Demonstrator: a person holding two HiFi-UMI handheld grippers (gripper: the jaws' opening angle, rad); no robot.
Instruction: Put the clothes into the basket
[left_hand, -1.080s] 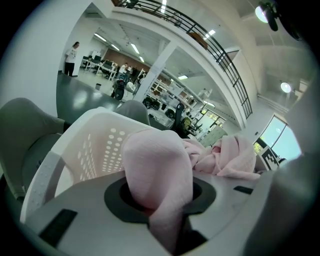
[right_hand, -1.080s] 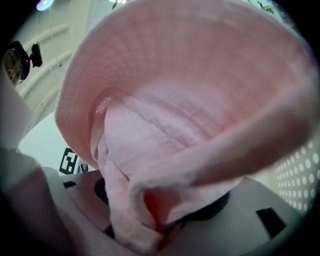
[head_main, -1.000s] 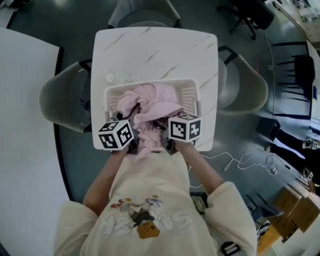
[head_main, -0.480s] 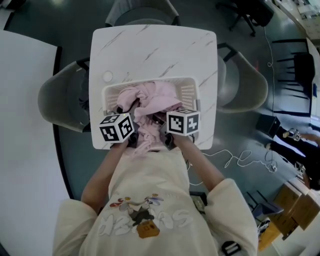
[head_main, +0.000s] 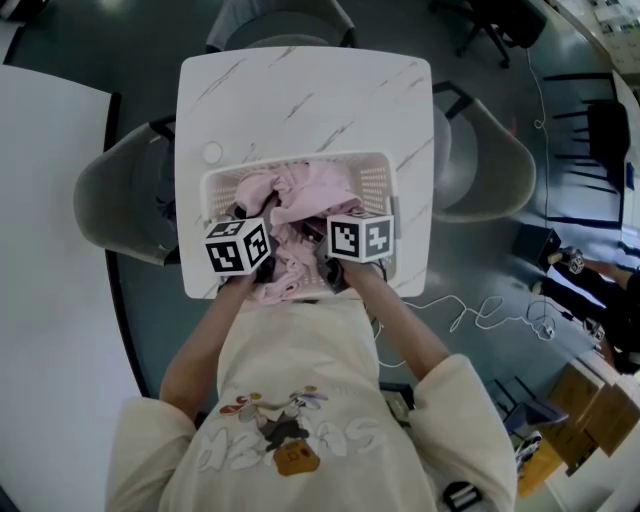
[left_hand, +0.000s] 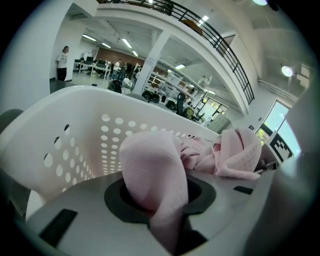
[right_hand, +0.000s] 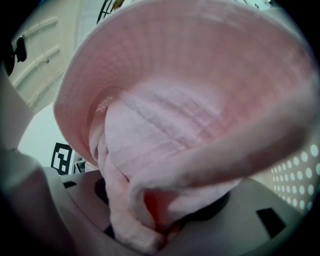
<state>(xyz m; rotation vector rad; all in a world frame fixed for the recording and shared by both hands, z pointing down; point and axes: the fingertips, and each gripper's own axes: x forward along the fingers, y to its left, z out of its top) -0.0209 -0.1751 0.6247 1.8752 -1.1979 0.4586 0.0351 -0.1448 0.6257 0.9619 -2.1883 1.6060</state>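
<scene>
A white perforated basket (head_main: 375, 168) stands at the near edge of the marble table (head_main: 300, 100), with crumpled pink clothes (head_main: 305, 195) piled in it. Part of the pink cloth hangs over the basket's near rim toward the person. My left gripper (head_main: 260, 240) is shut on a fold of pink cloth (left_hand: 152, 180), just inside the basket's wall (left_hand: 75, 140). My right gripper (head_main: 327, 240) is shut on another bunch of the pink cloth (right_hand: 175, 125), which billows over that camera and hides most of its view. In the head view the marker cubes hide both pairs of jaws.
Grey chairs stand left (head_main: 125, 200), right (head_main: 485, 170) and beyond (head_main: 280, 25) the table. A small white round thing (head_main: 211, 153) lies on the tabletop. A large white table (head_main: 50, 250) is at the left. On the floor to the right lie a cable (head_main: 480, 315) and cardboard boxes (head_main: 590, 410).
Both grippers have sunk toward the basket with the pink cloth still in them. The cloth hanging over the near rim now reaches less far toward the person.
</scene>
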